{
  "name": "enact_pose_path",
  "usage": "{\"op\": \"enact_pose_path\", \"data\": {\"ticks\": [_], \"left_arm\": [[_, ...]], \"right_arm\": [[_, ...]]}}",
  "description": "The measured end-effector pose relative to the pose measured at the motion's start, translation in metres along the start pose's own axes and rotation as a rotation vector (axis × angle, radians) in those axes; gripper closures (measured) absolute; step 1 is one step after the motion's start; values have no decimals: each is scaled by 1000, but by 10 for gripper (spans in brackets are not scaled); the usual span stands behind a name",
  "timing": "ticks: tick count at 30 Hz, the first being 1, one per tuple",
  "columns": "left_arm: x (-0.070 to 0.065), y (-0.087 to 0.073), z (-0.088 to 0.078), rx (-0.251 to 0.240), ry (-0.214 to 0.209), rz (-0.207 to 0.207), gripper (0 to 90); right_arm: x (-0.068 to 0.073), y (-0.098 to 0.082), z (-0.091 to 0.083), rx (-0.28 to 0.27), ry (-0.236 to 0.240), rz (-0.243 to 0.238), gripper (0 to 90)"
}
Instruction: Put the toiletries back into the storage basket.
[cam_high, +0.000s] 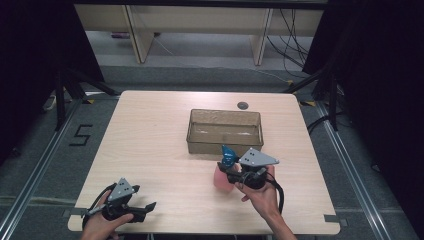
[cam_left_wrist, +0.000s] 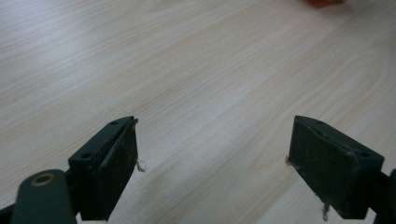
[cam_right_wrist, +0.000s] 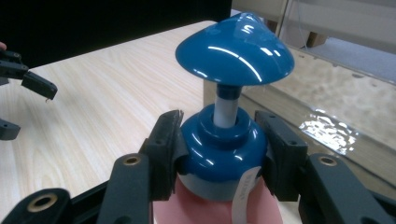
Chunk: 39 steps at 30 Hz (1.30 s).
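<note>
Pale wood-grain covers the counter (cam_high: 150, 145), which stands on a grey floor with dark curtains at both sides and light shelving behind. A clear rectangular plastic bin (cam_high: 225, 131) sits toward the far middle, and nothing can be made out inside it.

Just in front of the bin, the right hand-held gripper (cam_right_wrist: 223, 149) is clamped on a pink pump bottle (cam_right_wrist: 219, 207), its pads pressing either side of the glossy blue collar (cam_right_wrist: 219, 149) below the white stem and the broad blue pump head (cam_right_wrist: 236, 49). From above, the bottle (cam_high: 223, 176) appears near the bin's front wall, its base low over the counter; whether it touches the surface I cannot tell.

The left hand-held gripper (cam_left_wrist: 212, 154) rests at the near left corner, well apart from the bottle, jaws spread wide over bare wood with nothing between them.

The bottle looks like rigid, smooth plastic, probably light unless full. The glossy collar could slip under a loose squeeze, and the tall pump head makes it top-heavy and apt to swing. The collar seems the sound place to hold: it is stiff and round, whereas the stem would sink if pressed and the body is wider.
</note>
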<state>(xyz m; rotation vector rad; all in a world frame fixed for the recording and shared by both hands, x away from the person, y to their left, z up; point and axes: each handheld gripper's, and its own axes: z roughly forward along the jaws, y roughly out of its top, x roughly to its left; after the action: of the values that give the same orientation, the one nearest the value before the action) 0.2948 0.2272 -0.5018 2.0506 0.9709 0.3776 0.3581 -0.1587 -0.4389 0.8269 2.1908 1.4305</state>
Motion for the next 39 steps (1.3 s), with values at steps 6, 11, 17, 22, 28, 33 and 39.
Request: {"op": "enact_pose_path", "data": {"ticks": [6,11,17,22,28,33,39], "left_arm": [[0,0,0,0,0,-2,151],[0,0,0,-6,-2,3,151],[-1,0,1,-14,-2,-12,151],[0,0,0,-2,1,-3,151],[0,0,0,-1,0,1,151],[0,0,0,-2,2,-2,151],[0,0,-1,-2,0,3,151]], "right_arm": [[-3,5,-1,9,-2,9,534],[-7,8,-2,10,-18,10,535],[-10,12,-4,-15,-36,-1,535],[-12,15,-6,-2,-29,27,535],[-16,21,-6,-4,-34,-4,535],[-19,26,-7,-25,-48,4,535],[-22,33,-11,-15,-53,25,535]]}}
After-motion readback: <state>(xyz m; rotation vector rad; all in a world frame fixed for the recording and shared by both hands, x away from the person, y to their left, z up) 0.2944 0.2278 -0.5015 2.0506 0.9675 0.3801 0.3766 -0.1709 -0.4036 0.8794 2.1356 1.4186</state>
